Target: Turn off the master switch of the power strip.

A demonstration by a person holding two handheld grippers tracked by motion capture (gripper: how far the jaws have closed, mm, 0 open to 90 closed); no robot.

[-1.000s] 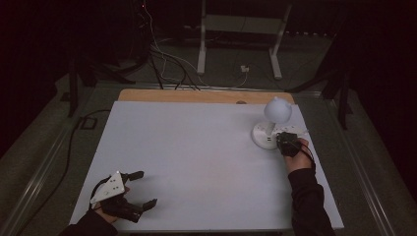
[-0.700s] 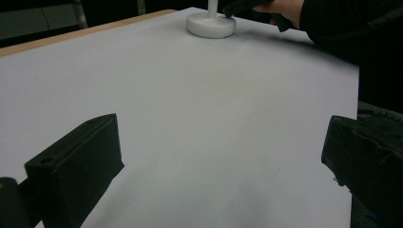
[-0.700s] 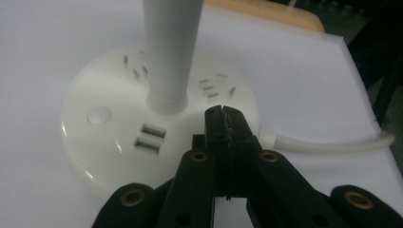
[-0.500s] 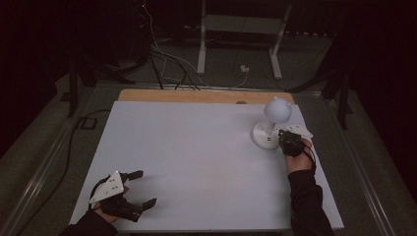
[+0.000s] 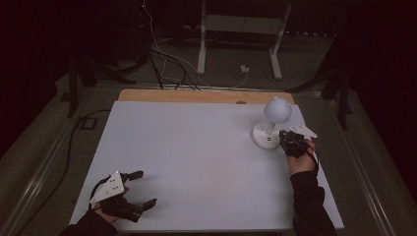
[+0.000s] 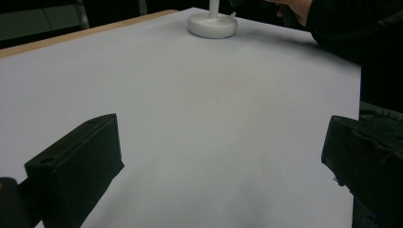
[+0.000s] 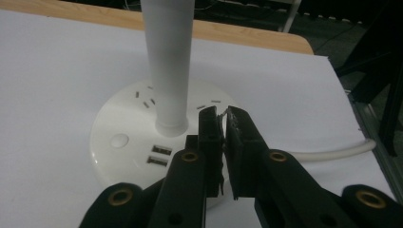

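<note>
White desk lamp (image 5: 270, 129) with round base, stem and globe head, standing at the far right of the white counter (image 5: 196, 162). The right gripper (image 7: 222, 118), jaws pressed together and pinching nothing, poises over the base, probably to press a control (a round button (image 7: 119, 140) lies left of the stem). The right gripper view resolves USB ports (image 7: 158, 155), sockets and a cable (image 7: 332, 151). The left gripper (image 5: 137, 189) rests spread at the near-left corner, well apart.

Lamp stem (image 7: 167, 61) cut off by the top edge in the right gripper view; base (image 7: 142, 142) partly hidden behind the jaws.
</note>
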